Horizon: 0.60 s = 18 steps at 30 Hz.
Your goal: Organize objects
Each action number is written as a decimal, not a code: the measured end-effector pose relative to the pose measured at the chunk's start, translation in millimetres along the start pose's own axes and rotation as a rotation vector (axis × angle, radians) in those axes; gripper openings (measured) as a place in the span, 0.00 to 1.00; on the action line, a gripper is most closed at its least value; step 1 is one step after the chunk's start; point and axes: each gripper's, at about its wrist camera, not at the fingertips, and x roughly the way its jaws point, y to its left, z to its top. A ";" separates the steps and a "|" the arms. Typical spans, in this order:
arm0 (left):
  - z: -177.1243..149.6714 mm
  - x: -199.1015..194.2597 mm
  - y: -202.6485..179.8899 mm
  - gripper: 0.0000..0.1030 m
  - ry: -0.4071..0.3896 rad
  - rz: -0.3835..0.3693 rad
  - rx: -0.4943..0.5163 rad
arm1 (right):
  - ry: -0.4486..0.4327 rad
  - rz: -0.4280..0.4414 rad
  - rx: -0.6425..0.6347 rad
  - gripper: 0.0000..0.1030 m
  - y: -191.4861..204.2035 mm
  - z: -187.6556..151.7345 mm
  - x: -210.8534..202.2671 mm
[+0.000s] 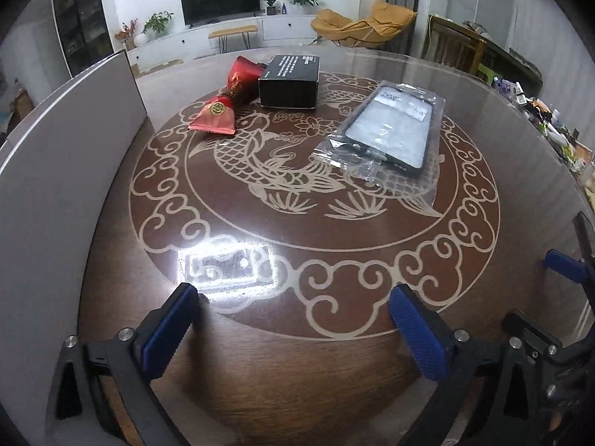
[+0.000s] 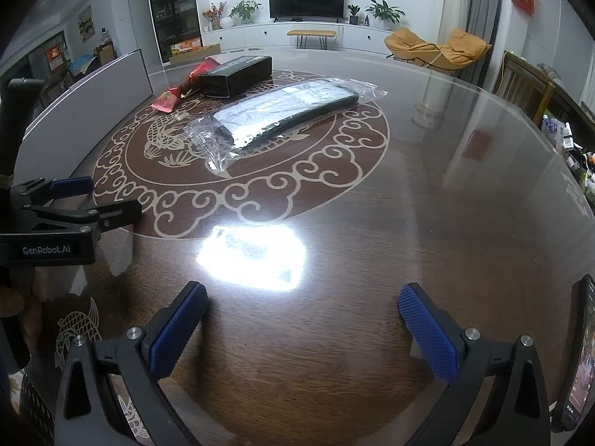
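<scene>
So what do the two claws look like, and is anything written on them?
Each claw, left and right, has two black angular arms with silver round bolts. The fingertips carry blue pads with a bumpy, ridged texture. In the right wrist view, white lettering on the left claw's black body reads GenRobot.AI.

Round dark-wood worktop (image 1: 297,390), glass-topped, pale fish inlay. On it: red foil packet (image 1: 227,98) touching black rectangular box (image 1: 288,81); clear-bagged dark phone case (image 1: 394,130) apart; phone (image 2: 578,364) at edge.
</scene>
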 end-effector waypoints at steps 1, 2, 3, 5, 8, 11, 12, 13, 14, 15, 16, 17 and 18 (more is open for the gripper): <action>-1.4 0.0 -1.5 1.00 -0.005 0.002 -0.004 | 0.001 -0.002 -0.001 1.00 0.4 0.2 0.2; -1.8 -0.7 -3.8 1.00 -0.008 0.003 -0.006 | 0.001 -0.003 -0.002 1.00 0.7 -0.2 0.4; -0.7 0.1 -4.7 1.00 -0.010 0.004 -0.008 | 0.002 -0.005 -0.003 1.00 0.9 -0.3 0.5; 0.4 1.0 -7.1 1.00 -0.012 0.005 -0.010 | 0.002 -0.005 -0.003 1.00 0.8 -0.3 0.6; 1.0 0.6 -8.9 1.00 -0.015 0.008 -0.012 | 0.002 -0.005 -0.003 1.00 0.8 -0.2 0.6; 1.0 0.7 -9.3 1.00 -0.015 0.008 -0.012 | 0.002 -0.005 -0.003 1.00 0.6 -0.2 0.5; 1.0 0.7 -9.2 1.00 -0.015 0.008 -0.012 | 0.002 -0.005 -0.003 1.00 0.6 -0.2 0.5; 1.0 0.8 -8.9 1.00 -0.015 0.008 -0.012 | 0.002 -0.005 -0.003 1.00 0.6 -0.2 0.5; 1.1 0.8 -9.0 1.00 -0.015 0.008 -0.012 | 0.002 -0.005 -0.003 1.00 0.5 -0.2 0.5; 1.1 0.9 -9.1 1.00 -0.015 0.008 -0.012 | 0.001 -0.004 -0.002 1.00 0.2 -0.5 0.3; 1.0 1.0 -8.7 1.00 -0.015 0.007 -0.011 | 0.001 -0.004 -0.002 1.00 0.2 -0.5 0.3; 1.1 1.1 -8.6 1.00 -0.014 0.007 -0.011 | 0.002 -0.004 -0.002 1.00 0.1 -0.5 0.3; 1.1 1.2 -8.7 1.00 -0.013 0.007 -0.009 | 0.001 -0.004 -0.002 1.00 0.1 -0.5 0.4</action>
